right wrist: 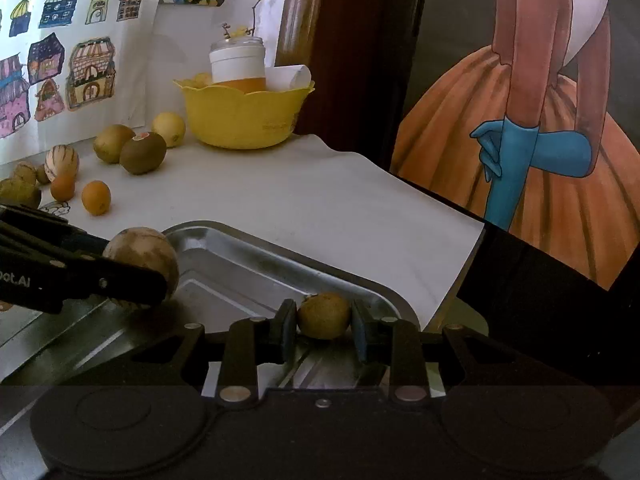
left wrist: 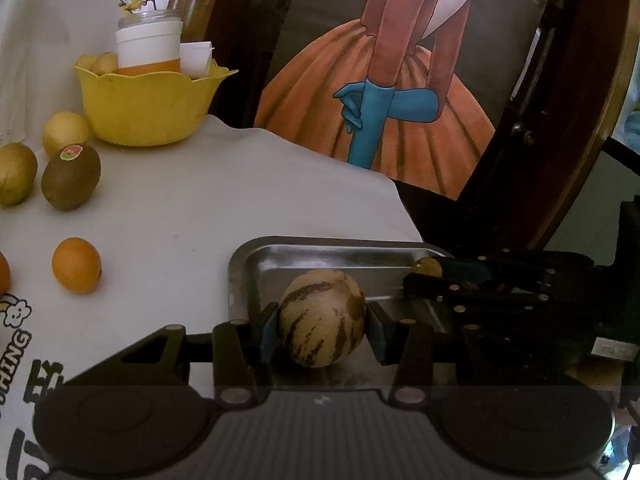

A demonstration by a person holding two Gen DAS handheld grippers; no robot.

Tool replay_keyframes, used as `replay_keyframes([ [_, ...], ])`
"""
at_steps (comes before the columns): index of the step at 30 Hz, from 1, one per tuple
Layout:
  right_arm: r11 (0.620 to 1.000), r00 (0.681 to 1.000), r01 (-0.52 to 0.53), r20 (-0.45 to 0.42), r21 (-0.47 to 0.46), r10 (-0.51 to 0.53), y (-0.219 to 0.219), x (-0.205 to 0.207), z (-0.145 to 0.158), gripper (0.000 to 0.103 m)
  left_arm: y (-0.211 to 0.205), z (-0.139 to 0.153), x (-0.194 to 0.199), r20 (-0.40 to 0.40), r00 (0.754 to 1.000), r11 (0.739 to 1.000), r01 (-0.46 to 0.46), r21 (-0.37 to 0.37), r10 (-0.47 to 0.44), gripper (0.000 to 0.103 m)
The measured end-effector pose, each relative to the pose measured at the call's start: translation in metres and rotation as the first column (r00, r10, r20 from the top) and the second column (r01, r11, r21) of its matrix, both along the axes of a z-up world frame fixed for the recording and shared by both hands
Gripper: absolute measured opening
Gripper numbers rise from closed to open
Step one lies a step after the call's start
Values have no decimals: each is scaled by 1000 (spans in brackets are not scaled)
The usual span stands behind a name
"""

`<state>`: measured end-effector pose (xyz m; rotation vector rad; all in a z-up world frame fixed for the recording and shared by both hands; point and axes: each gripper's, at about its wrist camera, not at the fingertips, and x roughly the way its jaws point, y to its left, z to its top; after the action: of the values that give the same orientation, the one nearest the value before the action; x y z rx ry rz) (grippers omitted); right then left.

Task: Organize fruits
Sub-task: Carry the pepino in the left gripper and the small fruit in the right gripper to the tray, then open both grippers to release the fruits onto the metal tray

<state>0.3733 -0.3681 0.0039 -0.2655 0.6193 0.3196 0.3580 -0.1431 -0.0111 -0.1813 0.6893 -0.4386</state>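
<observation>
The left gripper [left wrist: 322, 330] clamps a striped melon [left wrist: 322, 318] over the metal tray [left wrist: 240, 264].

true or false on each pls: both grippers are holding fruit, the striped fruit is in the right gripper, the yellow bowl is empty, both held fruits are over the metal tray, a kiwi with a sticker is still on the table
1. Both grippers hold fruit. True: the left gripper and right gripper each clamp one.
2. The striped fruit is in the right gripper. False: the left holds it; the right holds a small brownish-yellow fruit.
3. The yellow bowl is empty. False: a jar and other items sit in it.
4. Both held fruits are over the metal tray. True.
5. A stickered kiwi is on the table. True.
</observation>
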Motion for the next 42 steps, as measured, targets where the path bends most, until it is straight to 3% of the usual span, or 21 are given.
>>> replay_keyframes([
  [5,1000,1000,2,-1,4,-2,-1,0,0,31,-4,-4,2,-21,1000,1000,-7,24,8,49],
  [16,1000,1000,21,-11,14,-21,-1,-3,-2,34,-1,-1,0,-26,999,999,-36,4,36,52],
  [25,999,1000,14,5,31,-14,-3,-25,8,49,15,11,-25,6,997,995,-78,-61,78,65],
  [34,998,999,8,42,55,-11,0,-64,26,74,29,37,-67,93,984,987,-146,-69,152,99],
  [42,997,999,7,48,83,-11,7,-111,40,93,38,45,-111,146,968,979,-206,0,204,102],
])
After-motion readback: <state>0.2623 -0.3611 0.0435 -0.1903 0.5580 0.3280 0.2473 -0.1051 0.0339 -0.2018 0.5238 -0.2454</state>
